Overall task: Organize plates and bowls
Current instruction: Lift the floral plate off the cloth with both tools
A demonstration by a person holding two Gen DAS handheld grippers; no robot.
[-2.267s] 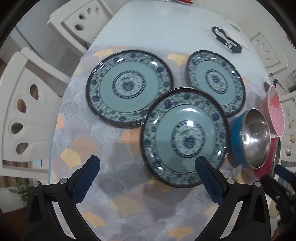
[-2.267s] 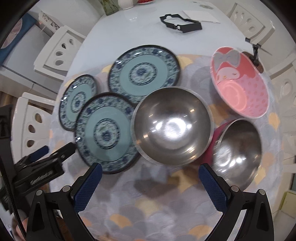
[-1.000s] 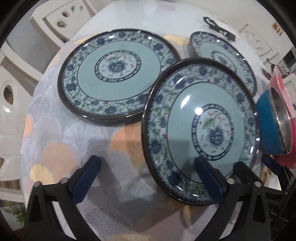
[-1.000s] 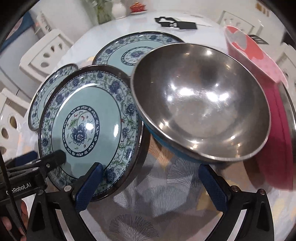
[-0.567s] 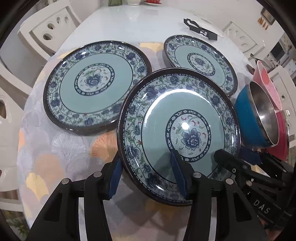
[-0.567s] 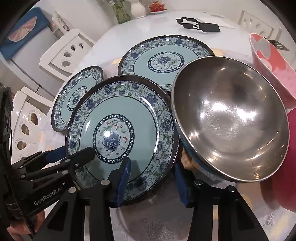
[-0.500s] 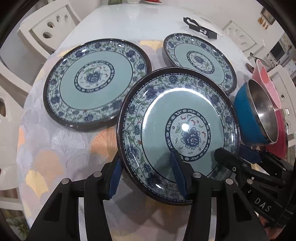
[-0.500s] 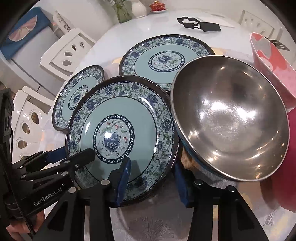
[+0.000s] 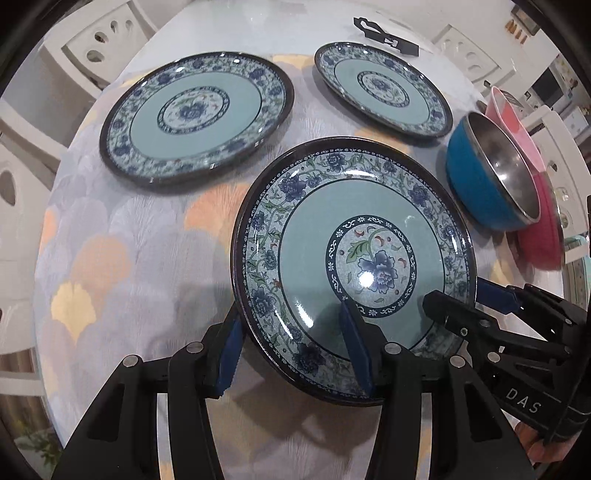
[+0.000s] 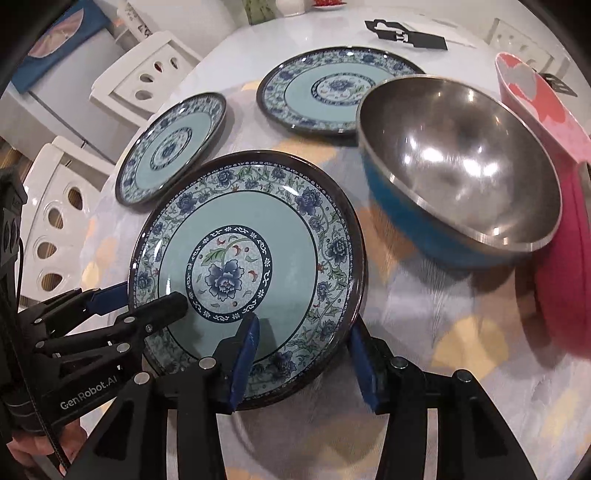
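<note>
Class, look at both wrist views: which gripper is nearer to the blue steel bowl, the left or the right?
Right. The right gripper grips the near plate's rim on the side toward the blue steel bowl; the left gripper grips the rim on the far side.

White table (image 9: 236, 22), patterned cloth (image 9: 122, 258), two floral plates (image 9: 195, 114), blue steel bowl (image 9: 487, 177), pink bowls (image 10: 565, 258)

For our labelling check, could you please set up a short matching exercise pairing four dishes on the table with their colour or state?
Things:
1. near plate
2. steel bowl
3. pink bowl
4. small plate

States:
A. blue outside
B. held at its rim by both tools
C. lying flat, nothing touching it
D. grey-and-white figure printed inside

Pairs: 1-B, 2-A, 3-D, 4-C
</note>
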